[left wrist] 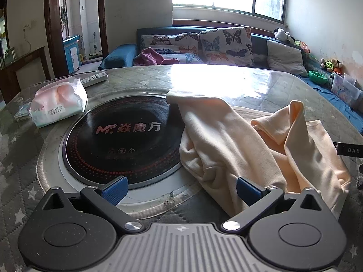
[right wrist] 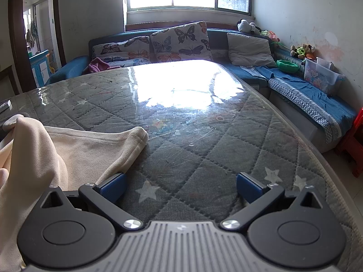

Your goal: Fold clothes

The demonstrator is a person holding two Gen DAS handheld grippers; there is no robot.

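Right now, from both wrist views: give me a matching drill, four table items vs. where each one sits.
Column 1:
1. tissue pack
2. remote control
3. peach garment
4. induction cooktop

Column 2:
A. set into the table, round and black, in front of the left gripper
B. far left edge, beyond the tissues
C. bunched, draped over the cooktop's right edge
D. left of the cooktop, lying on the table

Pairs: 1-D, 2-B, 3-C, 4-A

Both grippers show jaws spread, holding nothing; the right gripper sits just right of the garment.
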